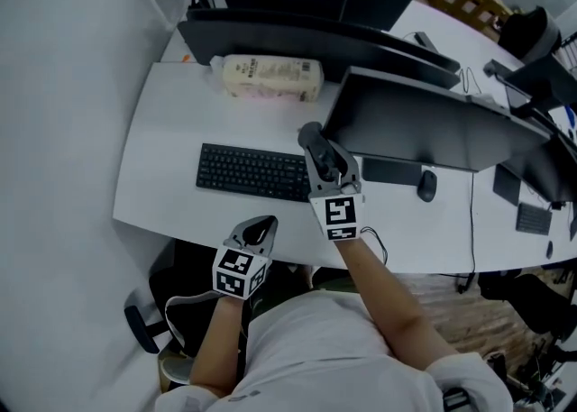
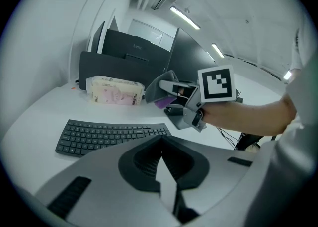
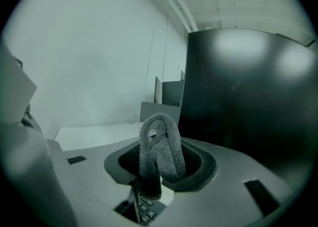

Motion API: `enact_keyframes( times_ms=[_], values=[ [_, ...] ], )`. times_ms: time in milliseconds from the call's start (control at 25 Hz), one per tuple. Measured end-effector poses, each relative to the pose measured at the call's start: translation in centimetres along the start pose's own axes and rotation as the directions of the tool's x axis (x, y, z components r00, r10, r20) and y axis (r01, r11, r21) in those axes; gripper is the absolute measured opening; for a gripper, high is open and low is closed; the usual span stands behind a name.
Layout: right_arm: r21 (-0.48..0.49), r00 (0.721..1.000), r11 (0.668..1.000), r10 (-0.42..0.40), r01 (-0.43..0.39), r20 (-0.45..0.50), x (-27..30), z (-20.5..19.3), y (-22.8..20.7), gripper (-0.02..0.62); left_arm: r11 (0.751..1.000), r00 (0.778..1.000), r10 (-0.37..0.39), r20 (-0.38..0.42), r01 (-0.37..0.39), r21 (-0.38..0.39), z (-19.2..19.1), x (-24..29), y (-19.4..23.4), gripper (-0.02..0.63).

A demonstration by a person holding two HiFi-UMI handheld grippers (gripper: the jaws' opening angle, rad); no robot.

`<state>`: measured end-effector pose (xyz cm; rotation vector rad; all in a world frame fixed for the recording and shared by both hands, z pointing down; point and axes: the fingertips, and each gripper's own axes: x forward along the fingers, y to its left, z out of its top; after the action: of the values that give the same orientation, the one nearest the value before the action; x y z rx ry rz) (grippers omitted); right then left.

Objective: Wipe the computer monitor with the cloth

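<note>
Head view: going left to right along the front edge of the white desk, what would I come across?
Keyboard → right gripper, shut on the grey cloth → mouse.

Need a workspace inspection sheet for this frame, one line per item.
Surface: white desk, dry, no spills seen.
Job's things: grey cloth in the jaws; dark monitor just right of it; contact cannot be told.
Clutter: keyboard, tissue pack, mouse.
Grippers: right hand-held gripper shut on the cloth, beside the monitor's left edge; left hand-held gripper shut, empty, at the desk's near edge.
Cables: thin cables behind the monitor.
Surroundings: white wall on the left, second monitor behind, wooden floor.
</note>
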<state>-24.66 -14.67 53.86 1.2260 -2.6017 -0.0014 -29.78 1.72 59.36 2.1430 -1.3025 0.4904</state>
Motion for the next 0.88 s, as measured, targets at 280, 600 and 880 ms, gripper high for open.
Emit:
enact_keyframes(
  times_ms=[280,600,880],
  values=[
    [-0.015,0.998,1.0,0.019,-0.02,-0.068,0.6,-3.4,0.3,0.144,1.0,1.0,-0.014,-0.013,0.014,-0.007,-0.4,0.7,0.1,0.003],
    [-0.012,0.99,0.999,0.04,-0.042,-0.134,-0.2,-6.6,0.6,0.147,0.999,0.998,-0.045,-0.036,0.045,0.005,-0.9,2.2,-0.6,0.002],
    [0.016,0.982,1.0,0.005,-0.002,-0.189,-1.8,-9.2,-1.1,0.15,0.997,0.997,-0.069,-0.046,0.07,0.026,-0.6,3.2,-1.6,0.003]
  ],
)
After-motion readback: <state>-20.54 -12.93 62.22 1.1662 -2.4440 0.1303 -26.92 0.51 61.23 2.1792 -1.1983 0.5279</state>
